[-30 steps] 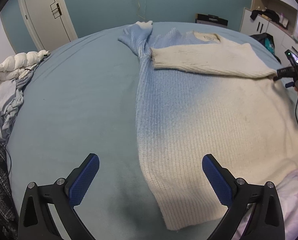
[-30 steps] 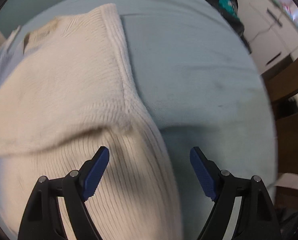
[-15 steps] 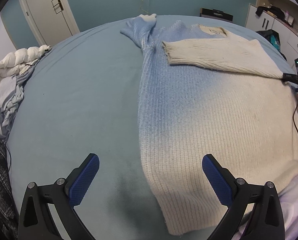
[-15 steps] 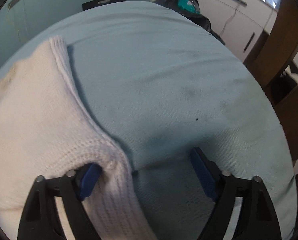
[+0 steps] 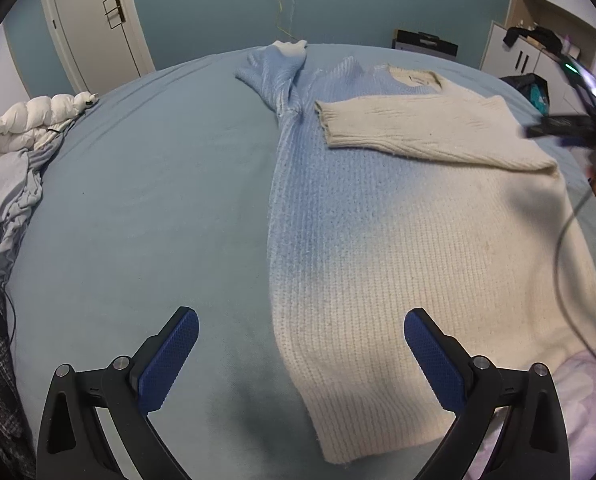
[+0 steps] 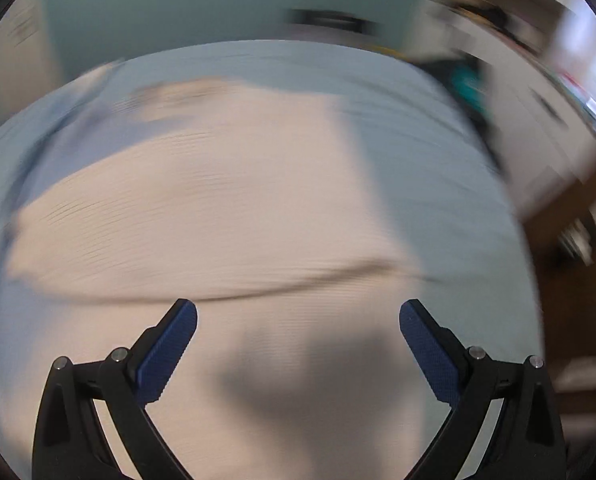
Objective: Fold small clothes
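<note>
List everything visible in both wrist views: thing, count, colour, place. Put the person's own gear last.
sweater: 1, cream fading to light blue, spread on the bed, one sleeve folded across its chest, the other bunched at the far edge
bed sheet: 1, pale blue, under the sweater
duvet: 1, white, puffy, heaped at the bed's left edge
grey cloth: 1, crumpled just below the duvet
door: 1, white, far left wall
cabinets: white, far right, dark clothing draped on them
black box: 1, on the floor beyond the bed
left gripper: 1, black with blue pads, open, above the sweater's hem
right gripper: 1, same colours, open, above the sweater; view blurred
</note>
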Action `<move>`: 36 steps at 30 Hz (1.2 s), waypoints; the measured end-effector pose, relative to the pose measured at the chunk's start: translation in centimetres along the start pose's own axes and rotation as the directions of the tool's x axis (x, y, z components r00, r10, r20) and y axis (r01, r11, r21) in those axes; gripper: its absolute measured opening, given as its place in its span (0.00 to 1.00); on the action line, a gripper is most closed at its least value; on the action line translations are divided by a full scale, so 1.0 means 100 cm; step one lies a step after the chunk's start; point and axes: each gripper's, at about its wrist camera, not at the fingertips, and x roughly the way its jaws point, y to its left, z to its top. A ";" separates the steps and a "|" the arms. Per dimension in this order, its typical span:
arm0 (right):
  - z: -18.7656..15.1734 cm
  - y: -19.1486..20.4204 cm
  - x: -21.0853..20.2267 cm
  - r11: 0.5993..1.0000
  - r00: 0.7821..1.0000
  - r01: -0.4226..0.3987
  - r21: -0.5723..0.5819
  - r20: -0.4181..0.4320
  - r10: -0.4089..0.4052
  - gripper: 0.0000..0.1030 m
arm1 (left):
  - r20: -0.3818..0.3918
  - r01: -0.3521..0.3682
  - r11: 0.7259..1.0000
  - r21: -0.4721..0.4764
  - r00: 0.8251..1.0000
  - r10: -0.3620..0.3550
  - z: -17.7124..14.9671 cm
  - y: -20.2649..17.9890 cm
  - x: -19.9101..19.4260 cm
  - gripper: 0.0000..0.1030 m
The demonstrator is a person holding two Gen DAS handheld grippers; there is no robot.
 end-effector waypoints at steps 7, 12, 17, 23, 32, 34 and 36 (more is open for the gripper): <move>0.020 0.160 0.061 0.944 0.991 -0.125 -0.305 -0.085 0.104 0.92 | 0.009 0.030 0.997 -0.065 1.000 -0.030 0.002 0.016 -0.004 1.00; 0.031 0.180 0.112 0.945 0.992 -0.094 -0.314 -0.113 0.062 0.68 | 0.019 0.065 0.995 -0.073 0.998 -0.064 0.004 0.018 -0.005 1.00; 0.053 0.150 0.113 0.965 0.992 -0.110 -0.238 -0.084 0.093 0.11 | 0.025 0.087 0.992 -0.090 0.996 -0.085 0.008 0.020 -0.004 1.00; 0.073 0.132 0.076 0.963 0.970 -0.245 -0.116 -0.025 0.243 0.11 | 0.027 0.083 0.991 -0.102 0.996 -0.081 0.008 0.020 -0.004 1.00; 0.032 0.078 0.085 0.866 0.859 -0.479 0.147 -0.123 0.496 0.56 | 0.012 0.066 0.996 -0.067 0.998 -0.066 0.004 0.010 0.000 1.00; 0.033 0.027 0.070 0.848 0.868 -0.483 0.217 -0.007 0.496 0.77 | 0.005 0.061 0.996 -0.060 0.998 -0.061 0.005 0.008 0.002 1.00; 0.034 -0.025 0.058 0.856 0.903 -0.427 0.292 0.094 0.419 0.80 | 0.000 0.057 0.997 -0.054 0.998 -0.057 0.005 0.006 0.004 1.00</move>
